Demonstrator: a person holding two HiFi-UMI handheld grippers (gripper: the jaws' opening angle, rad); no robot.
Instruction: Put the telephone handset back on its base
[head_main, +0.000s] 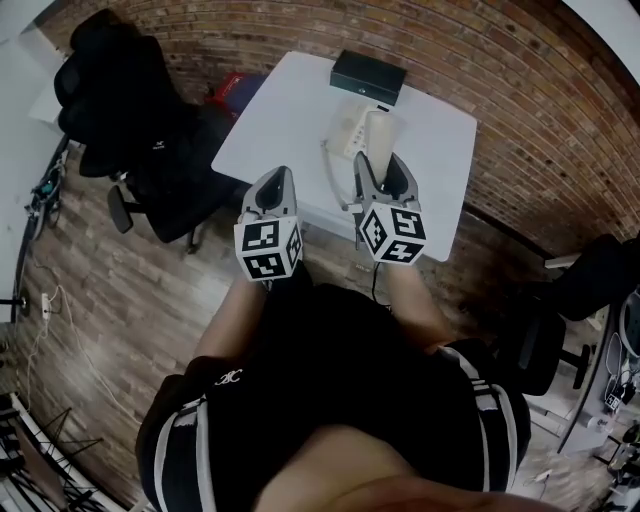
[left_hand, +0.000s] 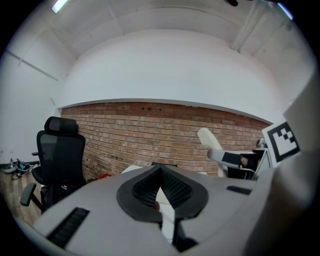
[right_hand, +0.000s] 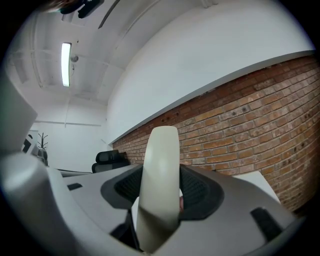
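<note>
So the right tool (head_main: 383, 160) had the cream telephone handset (right_hand: 160, 185) clamped between its jaws. They stood pretty wide apart, with the handset sticking up past the tips and tilted a bit. It was up in the air, not seated on anything. The phone base (head_main: 350, 128) sat on the white counter (head_main: 290, 110), just beyond that tool's tips and a touch to their left. A cord (head_main: 332, 172) ran along the counter from the base back toward the near edge. Further out past the base, at the far end of the counter, there was a black box (head_main: 368, 76).

The left tool (left_hand: 161, 167) hung just beside the right one, jaws pinched together at the tips with nothing in them. A black office chair (left_hand: 59, 155) stood off to its left, against the brick wall (left_hand: 150, 135).
</note>
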